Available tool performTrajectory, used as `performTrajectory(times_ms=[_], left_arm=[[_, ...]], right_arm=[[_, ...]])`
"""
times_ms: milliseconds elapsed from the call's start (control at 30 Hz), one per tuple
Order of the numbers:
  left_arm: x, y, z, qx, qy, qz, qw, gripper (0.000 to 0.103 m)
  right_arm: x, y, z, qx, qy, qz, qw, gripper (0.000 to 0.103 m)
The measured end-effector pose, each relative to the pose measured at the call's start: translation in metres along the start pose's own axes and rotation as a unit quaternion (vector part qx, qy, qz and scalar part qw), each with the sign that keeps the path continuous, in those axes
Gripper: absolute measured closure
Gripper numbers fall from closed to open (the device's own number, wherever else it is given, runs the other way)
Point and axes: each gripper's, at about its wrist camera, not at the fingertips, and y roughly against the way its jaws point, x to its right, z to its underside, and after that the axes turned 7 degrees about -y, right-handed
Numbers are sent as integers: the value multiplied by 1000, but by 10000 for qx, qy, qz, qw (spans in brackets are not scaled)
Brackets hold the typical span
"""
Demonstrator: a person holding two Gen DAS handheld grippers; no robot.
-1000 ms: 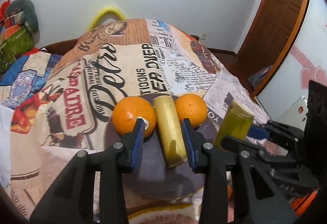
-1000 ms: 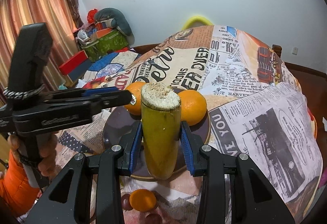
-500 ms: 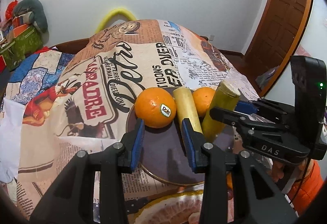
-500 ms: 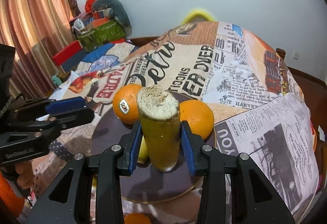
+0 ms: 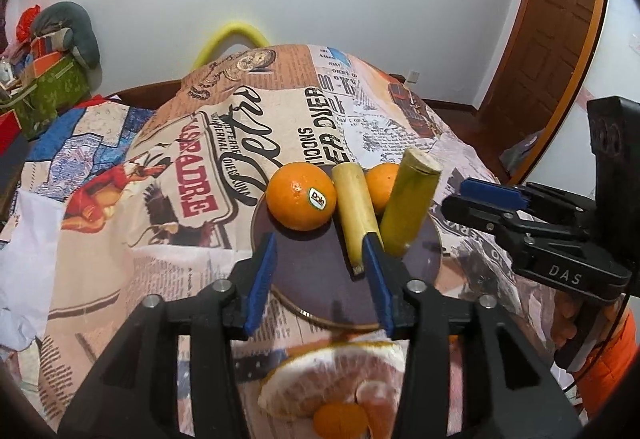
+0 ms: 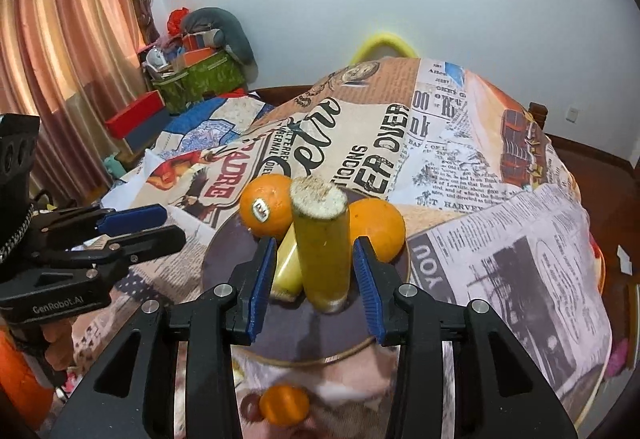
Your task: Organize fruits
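Observation:
A dark round plate holds two oranges with a pale sugarcane piece lying between them. A green-yellow sugarcane piece stands tilted on the plate, leaning toward the pale piece. My right gripper flanks the green piece with gaps at both pads, open; in the left wrist view it sits just right of that piece. My left gripper is over the plate's near part, its jaws opening, with nothing between them.
A peeled pomelo and a small tangerine lie in front of the plate, near me. A newspaper-print cloth covers the round table, whose edge drops off at the right. A yellow chair back stands behind it.
The left gripper let go of the pale piece, drew back and widened. The right gripper brought the green piece down onto the plate beside the pale one, and its pads came off it.

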Motion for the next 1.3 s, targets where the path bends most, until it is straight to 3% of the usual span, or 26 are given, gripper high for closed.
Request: performTrajectory(times_ms=[300,533,933,1300], left_arm=[[12,48,21,56,-129,-87,9999,56],[18,63,45,-127,-160,-93,9997,55],[27,40,91,-735,-150,160,9971,55],[29,4,104,-1002,-198,185,9946,57]], right_arm=[[-19,40,19,76,63,-8,10000,66],[-38,63,41,173,209,17,9996,58],[-50,61,78,-100,185,-19,9998,58],[-48,45,96,-453,32,-68,9989,58]])
